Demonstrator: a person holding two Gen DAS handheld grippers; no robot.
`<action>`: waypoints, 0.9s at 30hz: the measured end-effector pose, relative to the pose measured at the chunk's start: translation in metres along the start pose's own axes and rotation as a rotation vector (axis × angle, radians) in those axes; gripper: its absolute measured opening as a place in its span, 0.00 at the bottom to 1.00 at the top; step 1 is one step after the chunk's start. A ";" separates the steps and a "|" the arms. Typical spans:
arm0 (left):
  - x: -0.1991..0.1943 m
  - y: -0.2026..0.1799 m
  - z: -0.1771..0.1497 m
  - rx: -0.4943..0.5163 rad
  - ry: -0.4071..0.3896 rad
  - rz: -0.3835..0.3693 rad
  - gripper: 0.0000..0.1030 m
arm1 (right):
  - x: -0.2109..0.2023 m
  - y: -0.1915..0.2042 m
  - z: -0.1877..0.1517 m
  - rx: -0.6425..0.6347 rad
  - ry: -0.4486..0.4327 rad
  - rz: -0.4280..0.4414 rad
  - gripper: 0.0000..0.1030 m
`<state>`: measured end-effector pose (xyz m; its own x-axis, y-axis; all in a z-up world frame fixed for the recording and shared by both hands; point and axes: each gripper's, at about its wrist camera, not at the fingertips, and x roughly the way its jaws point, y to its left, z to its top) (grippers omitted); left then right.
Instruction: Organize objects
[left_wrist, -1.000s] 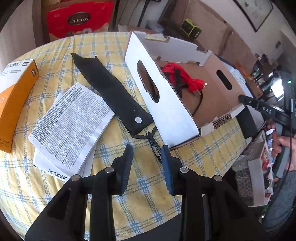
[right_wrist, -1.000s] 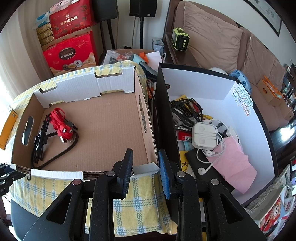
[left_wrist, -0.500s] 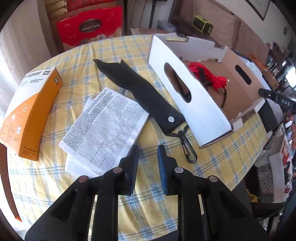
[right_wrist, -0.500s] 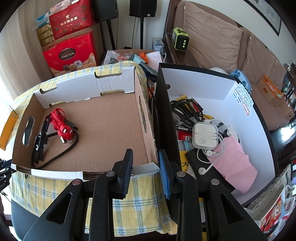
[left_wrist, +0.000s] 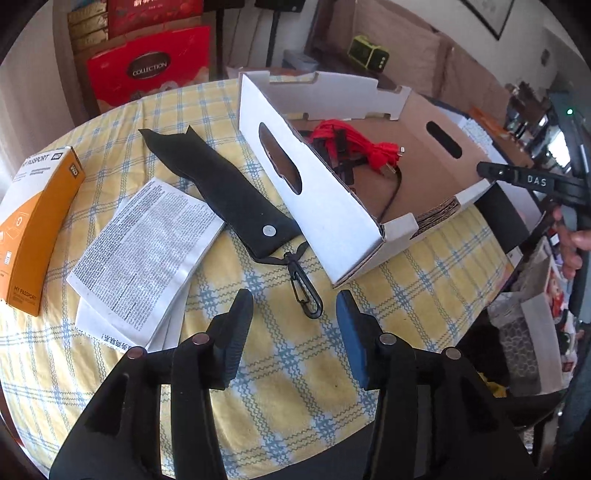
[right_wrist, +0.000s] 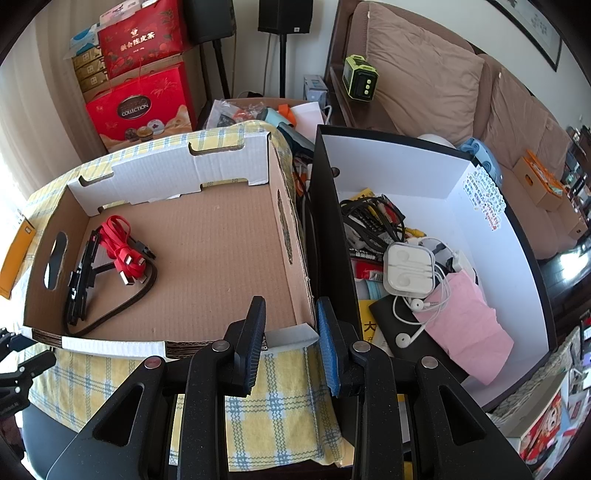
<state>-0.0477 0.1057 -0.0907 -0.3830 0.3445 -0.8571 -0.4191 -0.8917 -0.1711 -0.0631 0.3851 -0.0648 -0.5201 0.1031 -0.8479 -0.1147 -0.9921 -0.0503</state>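
Pouch of long black fabric with a snap clip (left_wrist: 229, 192) lies on the checked yellow tablecloth (left_wrist: 295, 373), just beside the open cardboard tray (left_wrist: 343, 236). I hold my left gripper (left_wrist: 293, 321) spread and empty around its clip; I judge a pickup comes next. My right gripper (right_wrist: 291, 343) hangs released at the tray's corner.

We see bright daylight entering at left, blown-out glare there, sharp centres, and strong fisheye bending with dark corners.
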 end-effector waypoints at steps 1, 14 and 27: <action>0.001 -0.001 0.000 0.007 -0.005 0.008 0.42 | 0.000 0.000 0.000 0.000 -0.001 0.000 0.27; 0.000 0.019 0.002 -0.013 -0.017 0.031 0.10 | 0.000 0.000 0.000 0.000 0.000 -0.001 0.27; -0.016 0.040 0.019 -0.137 -0.037 -0.066 0.07 | 0.000 -0.001 -0.001 -0.007 -0.007 -0.004 0.27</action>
<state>-0.0738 0.0704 -0.0747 -0.3897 0.4120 -0.8237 -0.3292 -0.8976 -0.2932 -0.0620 0.3855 -0.0651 -0.5252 0.1075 -0.8442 -0.1105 -0.9922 -0.0576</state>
